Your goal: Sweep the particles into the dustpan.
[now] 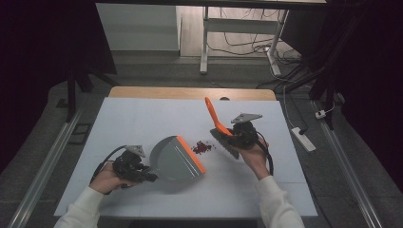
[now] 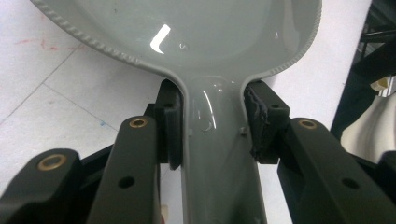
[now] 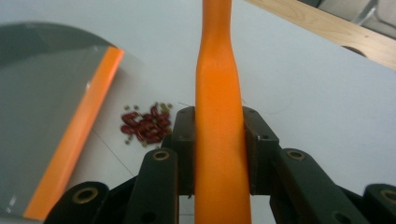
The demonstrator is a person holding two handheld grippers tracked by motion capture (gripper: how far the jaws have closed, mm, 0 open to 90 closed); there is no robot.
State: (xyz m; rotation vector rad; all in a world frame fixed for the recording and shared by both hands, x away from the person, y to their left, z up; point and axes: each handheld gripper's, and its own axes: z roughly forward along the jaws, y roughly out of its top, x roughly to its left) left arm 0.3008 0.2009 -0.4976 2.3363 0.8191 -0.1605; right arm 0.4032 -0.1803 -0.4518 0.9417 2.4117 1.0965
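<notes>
Dark curtains close in the room on both sides, and behind the desk (image 1: 142,123) a pale floor carries loose cables and the legs of another stand. One desk stands here, its top covered in white with a strip of bare wood along the far edge. On it there is one grey dustpan (image 1: 176,159) with an orange lip, lying flat at the left of centre with the lip turned toward the right; its scoop holds nothing that I can see. One brush (image 1: 219,126) is at the right of centre — its orange handle rises up and away from the person, its dark head low near the desk. Between the dustpan's lip and the brush head lies one small heap of dark red beans (image 1: 202,147), with a few paler bits among them, on the bare desk cover just beside the lip and not touching it. Two hand-held grippers are at work: the left hand-held gripper (image 1: 147,175) is clamped on the dustpan's grey handle, its pads (image 2: 173,126) pressed to either side, and the right hand-held gripper (image 1: 233,137) is clamped on the brush's orange handle — both jaws tight against it.
</notes>
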